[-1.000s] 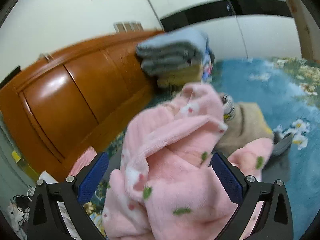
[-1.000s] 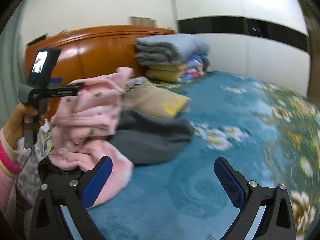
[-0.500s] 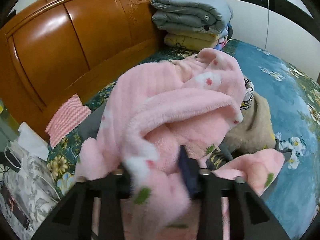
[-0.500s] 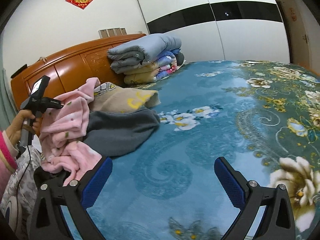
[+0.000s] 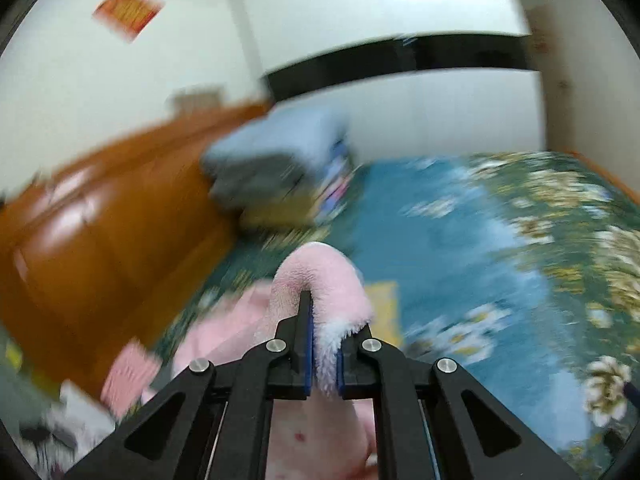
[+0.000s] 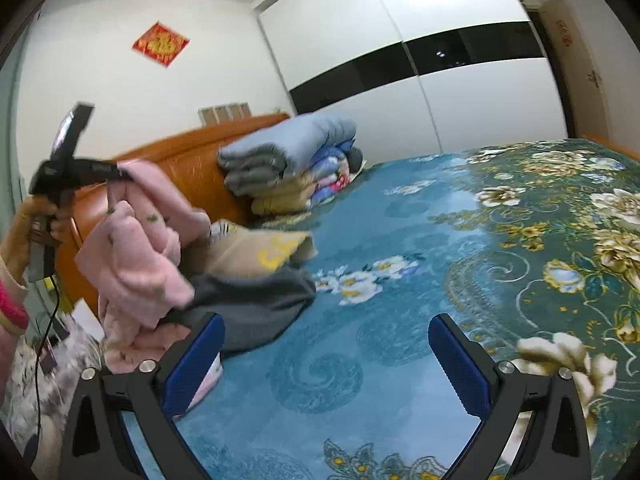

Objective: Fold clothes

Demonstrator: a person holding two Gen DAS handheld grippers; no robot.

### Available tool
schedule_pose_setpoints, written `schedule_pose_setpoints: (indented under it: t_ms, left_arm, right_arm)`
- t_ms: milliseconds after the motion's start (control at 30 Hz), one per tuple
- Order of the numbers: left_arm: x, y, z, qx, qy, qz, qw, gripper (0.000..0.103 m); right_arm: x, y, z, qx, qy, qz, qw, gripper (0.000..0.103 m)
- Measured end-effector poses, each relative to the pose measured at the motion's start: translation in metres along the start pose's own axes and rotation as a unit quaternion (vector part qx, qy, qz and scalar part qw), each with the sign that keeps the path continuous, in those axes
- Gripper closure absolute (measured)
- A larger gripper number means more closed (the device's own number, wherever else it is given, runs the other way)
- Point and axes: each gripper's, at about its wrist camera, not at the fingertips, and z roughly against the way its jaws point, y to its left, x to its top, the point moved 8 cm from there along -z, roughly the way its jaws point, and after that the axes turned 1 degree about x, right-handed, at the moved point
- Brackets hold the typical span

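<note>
**Pink fleece pinched and lifted off the pile**

My left gripper [image 5: 322, 360] had its fingers [image 5: 306, 344] clamped nearly shut on a fold of the pink fleece garment [image 5: 320, 280], the nap bulging over the tips at the lower centre of the left wrist view. In the right wrist view the same garment [image 6: 136, 256] hung at the left of the frame, draped down onto the heap of clothes on the bed [image 6: 400, 240]. My right gripper [image 6: 326, 364] stood wide open over bare bedspread, holding nothing.

As I judged it, doing this step well meant raising the garment clear of the grey top [image 6: 256, 304] and the beige one [image 6: 260, 248], then taking a second edge with the right, so it could be spread flat.

The fleece looked thick, soft and crumpled, dotted with small green and red marks, its shape not readable.
</note>
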Motion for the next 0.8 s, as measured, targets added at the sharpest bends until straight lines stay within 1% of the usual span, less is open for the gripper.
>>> schedule_pose_setpoints:
  t_ms: [67, 100, 167, 233, 300, 400, 467, 533, 567, 633, 733, 800]
  left_arm:
    - [0.033, -0.041, 0.025, -0.04, -0.03, -0.019, 0.9985, 0.096]
    - [0.048, -0.069, 0.038, -0.067, -0.042, -0.027, 0.9965, 0.097]
    - [0.068, -0.116, 0.058, -0.114, -0.054, -0.037, 0.9914, 0.097]
    - [0.085, -0.165, 0.08, -0.164, -0.071, -0.049, 0.9827, 0.097]
    - [0.101, -0.214, 0.108, -0.206, -0.095, -0.059, 0.9721, 0.097]
    - [0.112, -0.271, 0.122, -0.255, -0.098, -0.069, 0.9596, 0.098]
    - [0.118, -0.308, 0.132, -0.287, -0.099, -0.075, 0.9498, 0.098]
    - [0.105, -0.342, 0.122, -0.296, -0.074, -0.089, 0.9482, 0.098]
    - [0.094, -0.359, 0.115, -0.303, -0.056, -0.095, 0.9467, 0.098]
    - [0.064, -0.391, 0.093, -0.315, -0.015, -0.103, 0.9433, 0.098]
    - [0.012, -0.428, 0.058, -0.339, 0.06, -0.107, 0.9329, 0.098]
    - [-0.012, -0.445, 0.048, -0.35, 0.09, -0.107, 0.9263, 0.097]
  right_arm:
    - [0.009, -0.011, 0.015, -0.006, -0.019, -0.011, 1.0, 0.0]
    - [0.014, -0.017, 0.023, -0.01, -0.029, -0.016, 0.999, 0.0]
    - [0.021, -0.031, 0.04, -0.021, -0.047, -0.027, 0.998, 0.0]
    - [0.026, -0.048, 0.061, -0.038, -0.064, -0.035, 0.997, 0.0]
    - [0.03, -0.067, 0.084, -0.061, -0.081, -0.041, 0.994, 0.0]
    - [0.035, -0.095, 0.116, -0.092, -0.105, -0.052, 0.989, 0.0]
    - [0.037, -0.116, 0.14, -0.111, -0.124, -0.072, 0.983, 0.0]
    - [0.039, -0.132, 0.159, -0.122, -0.139, -0.089, 0.979, 0.0]
    - [0.04, -0.14, 0.168, -0.128, -0.146, -0.098, 0.976, 0.0]
    - [0.039, -0.149, 0.177, -0.135, -0.148, -0.104, 0.974, 0.0]
    - [0.036, -0.157, 0.179, -0.143, -0.137, -0.104, 0.975, 0.0]
    - [0.031, -0.162, 0.177, -0.148, -0.123, -0.107, 0.975, 0.0]
